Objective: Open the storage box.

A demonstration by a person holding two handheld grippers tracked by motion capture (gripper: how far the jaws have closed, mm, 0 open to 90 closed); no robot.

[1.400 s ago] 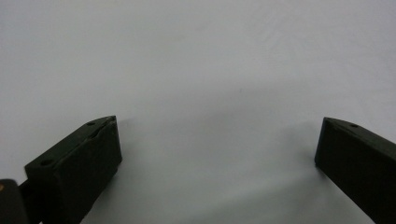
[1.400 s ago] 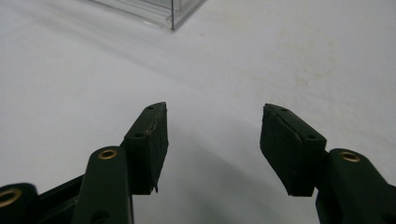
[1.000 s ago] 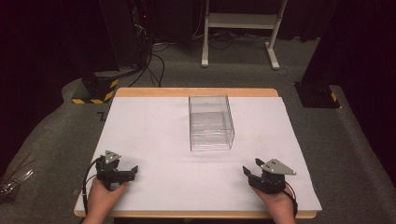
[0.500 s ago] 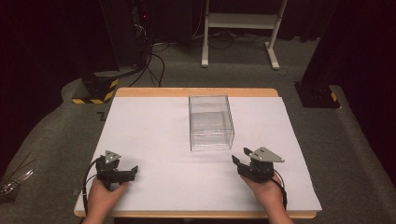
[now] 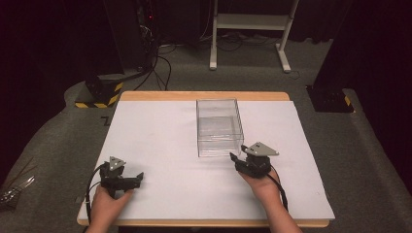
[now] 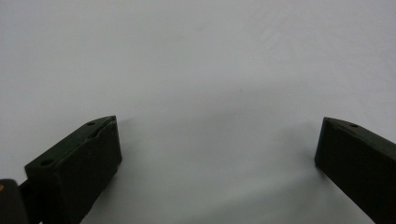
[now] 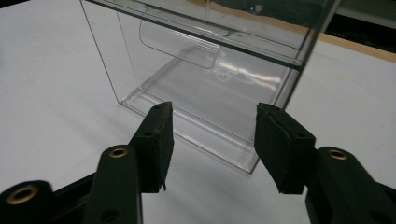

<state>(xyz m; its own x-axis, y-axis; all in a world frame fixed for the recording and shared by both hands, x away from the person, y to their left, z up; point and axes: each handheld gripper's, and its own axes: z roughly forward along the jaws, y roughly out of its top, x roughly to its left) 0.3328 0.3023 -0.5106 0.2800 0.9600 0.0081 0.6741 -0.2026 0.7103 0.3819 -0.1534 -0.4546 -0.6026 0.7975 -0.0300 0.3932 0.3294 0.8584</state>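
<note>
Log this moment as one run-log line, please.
right gripper: jaws open, just been closing, nothing between, at near corner of clear box | left gripper: open, over white sheet | box: untouched

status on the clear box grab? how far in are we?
Early. Done: nothing held, the clear box stands on the white sheet untouched. In hand: the right gripper is at the box's near corner, its jaws just closing partway, nothing between them. The left gripper rests open on the sheet, apart from the box. Left: contact, grip and any move.
</note>
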